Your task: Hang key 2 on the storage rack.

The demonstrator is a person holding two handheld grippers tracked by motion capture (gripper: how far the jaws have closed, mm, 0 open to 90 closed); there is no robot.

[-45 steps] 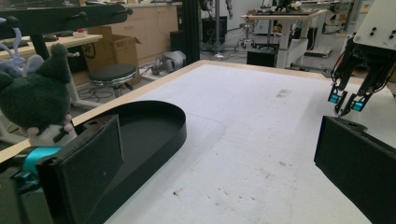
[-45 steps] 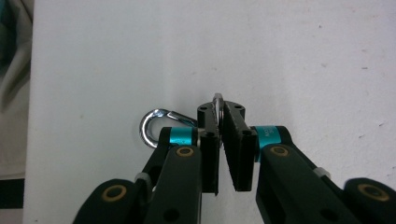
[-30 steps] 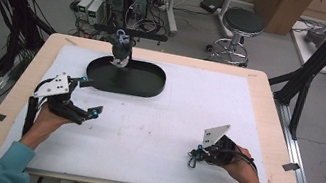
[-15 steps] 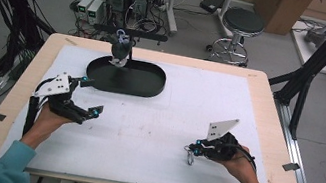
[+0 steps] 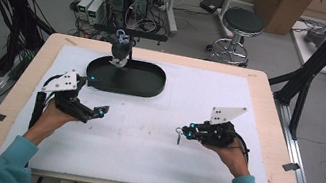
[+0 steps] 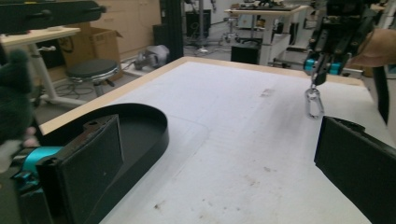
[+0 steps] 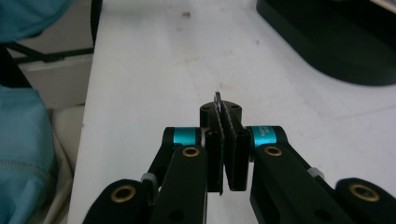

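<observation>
The clip goes up
The right gripper (image 5: pixel 183 132), pinched tight on a small metal clip (image 5: pixel 178 136), is higher than before; the left gripper (image 5: pixel 98 94) stays open beside the black tray (image 5: pixel 151 87).

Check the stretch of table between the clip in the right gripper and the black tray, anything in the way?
Nothing visible. The right gripper is shut on the metal clip, which hangs just above the white mat. The mat is bare up to the black tray. The left gripper sits off to the side, jaws open.
</observation>
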